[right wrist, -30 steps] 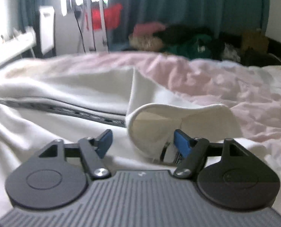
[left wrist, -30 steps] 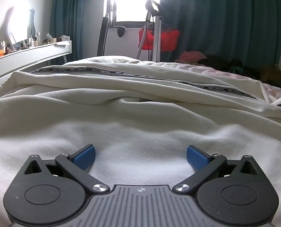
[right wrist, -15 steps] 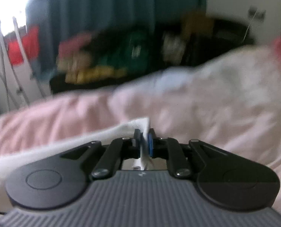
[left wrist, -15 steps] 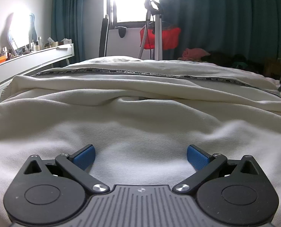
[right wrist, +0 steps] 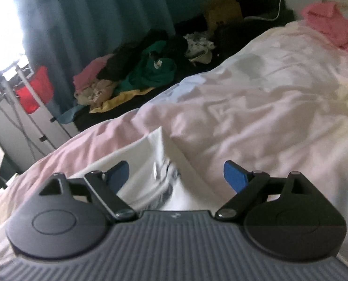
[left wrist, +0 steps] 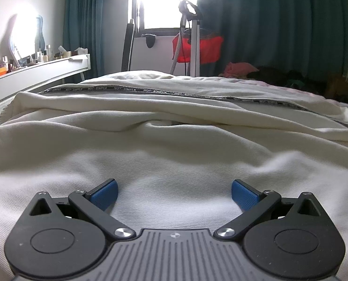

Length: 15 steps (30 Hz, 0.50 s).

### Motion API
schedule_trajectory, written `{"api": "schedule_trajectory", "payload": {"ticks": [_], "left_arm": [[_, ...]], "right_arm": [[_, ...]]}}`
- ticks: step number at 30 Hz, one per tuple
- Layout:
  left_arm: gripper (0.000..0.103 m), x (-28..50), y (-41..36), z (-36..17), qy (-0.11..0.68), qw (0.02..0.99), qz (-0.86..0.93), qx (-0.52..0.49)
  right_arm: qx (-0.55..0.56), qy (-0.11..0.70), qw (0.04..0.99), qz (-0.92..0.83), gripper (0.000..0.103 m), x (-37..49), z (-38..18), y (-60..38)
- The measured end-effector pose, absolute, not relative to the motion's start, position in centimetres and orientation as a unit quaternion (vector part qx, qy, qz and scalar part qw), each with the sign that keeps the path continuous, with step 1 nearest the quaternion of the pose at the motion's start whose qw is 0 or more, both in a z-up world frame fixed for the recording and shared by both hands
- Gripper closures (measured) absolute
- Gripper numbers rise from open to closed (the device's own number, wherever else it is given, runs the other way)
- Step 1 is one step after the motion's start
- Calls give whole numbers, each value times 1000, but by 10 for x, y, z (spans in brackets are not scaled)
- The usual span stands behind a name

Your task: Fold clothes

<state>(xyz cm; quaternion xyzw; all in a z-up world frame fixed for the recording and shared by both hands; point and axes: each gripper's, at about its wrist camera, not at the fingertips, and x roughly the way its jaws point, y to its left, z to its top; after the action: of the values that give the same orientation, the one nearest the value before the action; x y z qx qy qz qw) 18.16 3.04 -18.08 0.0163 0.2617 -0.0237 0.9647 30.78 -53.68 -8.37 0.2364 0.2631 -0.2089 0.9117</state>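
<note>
Left gripper [left wrist: 174, 193] is held wide open, low over the cream garment [left wrist: 174, 154] spread across the bed [right wrist: 256, 107]; right gripper [right wrist: 176, 175] is also spread wide, empty, above what seems a blurred cuff [right wrist: 164, 182]. Fabric is judged soft, light, floppy; best pinched at hem or cuff

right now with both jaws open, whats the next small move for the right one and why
Probably lower the right gripper and close on the cream garment's loose end lying between its open jaws, the blurred white strip with dark trim on the pink bedsheet. The left gripper rests open on the garment's body, so that end seems the free part to fold over.
</note>
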Motion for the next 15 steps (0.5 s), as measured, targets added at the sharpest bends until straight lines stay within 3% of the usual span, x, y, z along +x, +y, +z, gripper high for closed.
{"api": "schedule_trajectory", "payload": {"ticks": [15], "left_arm": [[0,158,52,-163,267,963,-28,-15]], "right_arm": [[194,247,946,-84,14,81,-31,-365]]}}
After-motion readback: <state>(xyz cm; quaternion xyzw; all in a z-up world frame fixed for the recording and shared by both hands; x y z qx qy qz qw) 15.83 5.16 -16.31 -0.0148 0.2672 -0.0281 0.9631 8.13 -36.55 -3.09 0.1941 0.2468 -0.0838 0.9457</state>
